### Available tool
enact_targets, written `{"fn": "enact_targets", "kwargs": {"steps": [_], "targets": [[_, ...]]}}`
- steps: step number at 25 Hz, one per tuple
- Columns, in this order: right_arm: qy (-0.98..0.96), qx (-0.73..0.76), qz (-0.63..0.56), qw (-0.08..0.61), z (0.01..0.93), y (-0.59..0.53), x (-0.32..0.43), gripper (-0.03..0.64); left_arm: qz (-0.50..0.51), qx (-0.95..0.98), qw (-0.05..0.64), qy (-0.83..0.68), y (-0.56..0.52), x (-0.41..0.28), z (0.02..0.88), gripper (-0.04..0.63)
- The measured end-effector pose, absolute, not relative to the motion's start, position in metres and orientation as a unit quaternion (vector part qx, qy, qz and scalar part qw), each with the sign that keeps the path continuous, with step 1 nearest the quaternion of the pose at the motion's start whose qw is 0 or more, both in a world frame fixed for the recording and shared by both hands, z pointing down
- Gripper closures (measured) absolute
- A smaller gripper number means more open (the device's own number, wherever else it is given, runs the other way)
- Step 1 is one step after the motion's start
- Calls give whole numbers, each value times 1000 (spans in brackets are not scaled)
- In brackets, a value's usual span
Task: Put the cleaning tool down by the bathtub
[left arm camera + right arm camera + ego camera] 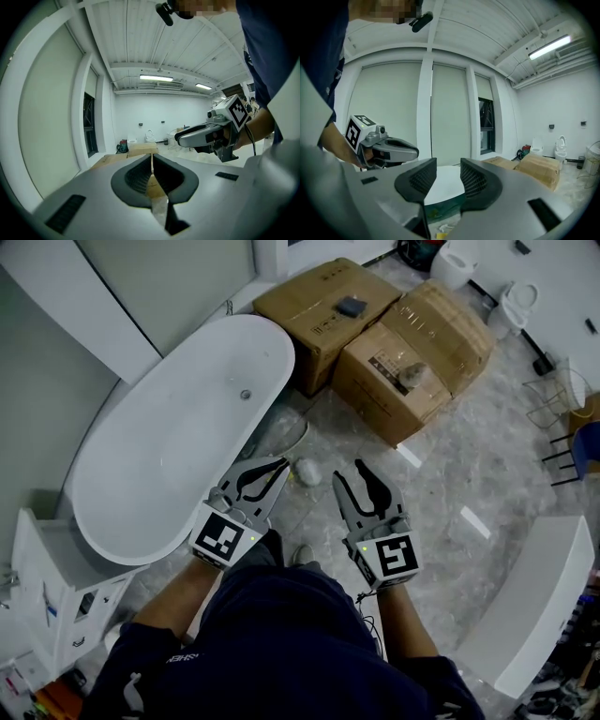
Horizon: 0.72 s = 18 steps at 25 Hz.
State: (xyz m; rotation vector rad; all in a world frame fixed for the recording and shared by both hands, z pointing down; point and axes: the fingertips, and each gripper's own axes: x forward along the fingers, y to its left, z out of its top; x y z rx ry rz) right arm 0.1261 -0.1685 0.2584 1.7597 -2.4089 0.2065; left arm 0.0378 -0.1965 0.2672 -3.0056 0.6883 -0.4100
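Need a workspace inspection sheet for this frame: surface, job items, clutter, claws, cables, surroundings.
Surface: grey marbled floor, scraps lying about.
Job's things: white bathtub, empty; pale round object on the floor beside it, possibly the cleaning tool.
Clutter: two cardboard boxes, a small item on each.
Grippers: left claw shut, empty; right claw open, empty.
Cables: thin black cable at the right wrist.
Surroundings: toilets, white cabinet.

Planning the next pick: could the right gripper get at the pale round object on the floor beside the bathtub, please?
Probably yes. The right gripper is open and empty, and the round object lies uncovered on bare floor beside the bathtub; nothing blocks the way down.
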Motion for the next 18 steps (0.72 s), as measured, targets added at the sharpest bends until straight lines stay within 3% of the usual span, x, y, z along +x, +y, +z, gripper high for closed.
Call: {"fn": "enact_targets", "kwargs": {"steps": [18], "targets": [[-807, 586, 54, 59, 234, -169, 125, 546, -91, -968, 16, 232, -199, 36, 235, 557]]}}
